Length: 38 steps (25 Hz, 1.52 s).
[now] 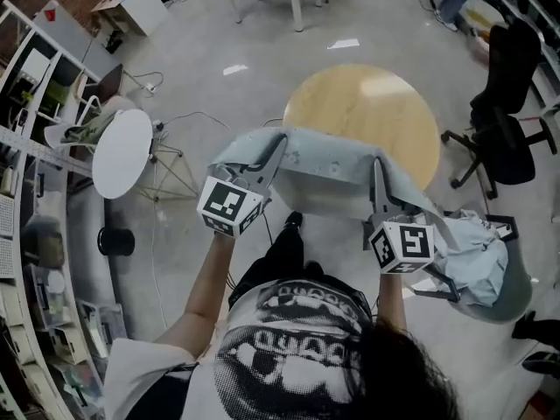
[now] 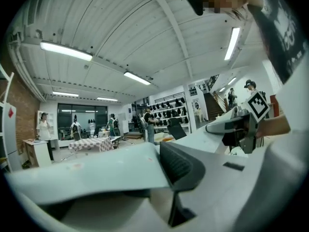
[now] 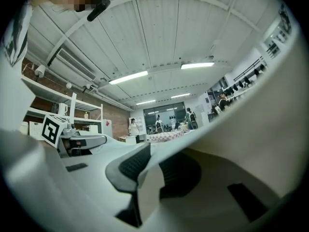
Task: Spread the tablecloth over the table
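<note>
A pale grey-blue tablecloth (image 1: 328, 160) hangs stretched between my two grippers, just in front of the near rim of the round wooden table (image 1: 363, 112). My left gripper (image 1: 273, 151) is shut on the cloth's left corner. My right gripper (image 1: 378, 175) is shut on its right part. The rest of the cloth trails off in a bundle (image 1: 477, 252) at the right. In the left gripper view the tablecloth (image 2: 87, 170) covers one jaw, and the dark pad (image 2: 181, 166) presses on it. In the right gripper view a fold of tablecloth (image 3: 147, 190) sits between both pads (image 3: 130, 166).
A small white round table (image 1: 122, 151) stands at the left, with metal shelving (image 1: 35, 191) along the left wall. A black office chair (image 1: 503, 121) stands right of the wooden table. A grey seat (image 1: 516, 291) lies under the bundled cloth. Cables run across the floor.
</note>
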Each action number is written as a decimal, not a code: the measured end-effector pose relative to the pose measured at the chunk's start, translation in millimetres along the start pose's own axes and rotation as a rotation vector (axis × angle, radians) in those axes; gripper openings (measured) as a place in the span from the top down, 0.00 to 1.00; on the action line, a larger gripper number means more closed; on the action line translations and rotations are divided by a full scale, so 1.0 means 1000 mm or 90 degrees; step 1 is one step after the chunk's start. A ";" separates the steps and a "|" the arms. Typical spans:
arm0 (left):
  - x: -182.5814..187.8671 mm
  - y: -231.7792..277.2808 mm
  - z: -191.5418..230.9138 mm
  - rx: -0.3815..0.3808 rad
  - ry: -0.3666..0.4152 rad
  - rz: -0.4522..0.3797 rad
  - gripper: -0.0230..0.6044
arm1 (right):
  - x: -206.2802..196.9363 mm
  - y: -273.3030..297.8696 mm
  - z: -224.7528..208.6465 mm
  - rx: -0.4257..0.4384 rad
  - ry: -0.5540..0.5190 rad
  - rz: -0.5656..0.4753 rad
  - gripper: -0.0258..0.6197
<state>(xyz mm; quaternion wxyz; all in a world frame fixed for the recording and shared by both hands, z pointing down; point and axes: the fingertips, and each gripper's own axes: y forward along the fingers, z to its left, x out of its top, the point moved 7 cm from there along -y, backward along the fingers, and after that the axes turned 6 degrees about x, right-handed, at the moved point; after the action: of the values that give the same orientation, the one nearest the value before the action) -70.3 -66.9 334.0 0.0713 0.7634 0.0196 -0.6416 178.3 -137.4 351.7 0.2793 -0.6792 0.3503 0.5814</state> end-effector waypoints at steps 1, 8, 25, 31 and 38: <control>-0.001 0.011 0.008 -0.015 0.000 -0.002 0.87 | 0.000 0.008 -0.003 -0.012 -0.001 0.001 0.88; -0.003 0.094 0.071 -0.132 -0.016 -0.020 0.86 | 0.013 0.071 -0.015 -0.104 -0.005 0.005 0.87; 0.036 0.289 0.134 -0.322 0.024 -0.120 0.86 | 0.065 0.170 -0.092 -0.239 -0.007 -0.031 0.86; 0.074 0.352 0.133 -0.333 0.055 -0.167 0.86 | 0.103 0.194 -0.143 -0.247 -0.015 -0.050 0.86; 0.127 0.415 0.123 -0.327 0.091 -0.232 0.86 | 0.156 0.209 -0.203 -0.237 -0.036 -0.075 0.85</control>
<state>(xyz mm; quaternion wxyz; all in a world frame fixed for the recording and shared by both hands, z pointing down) -117.4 -501.8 224.0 0.1442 0.7474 0.3224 -0.5628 143.4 -445.5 238.1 0.1923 -0.7217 0.1882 0.6378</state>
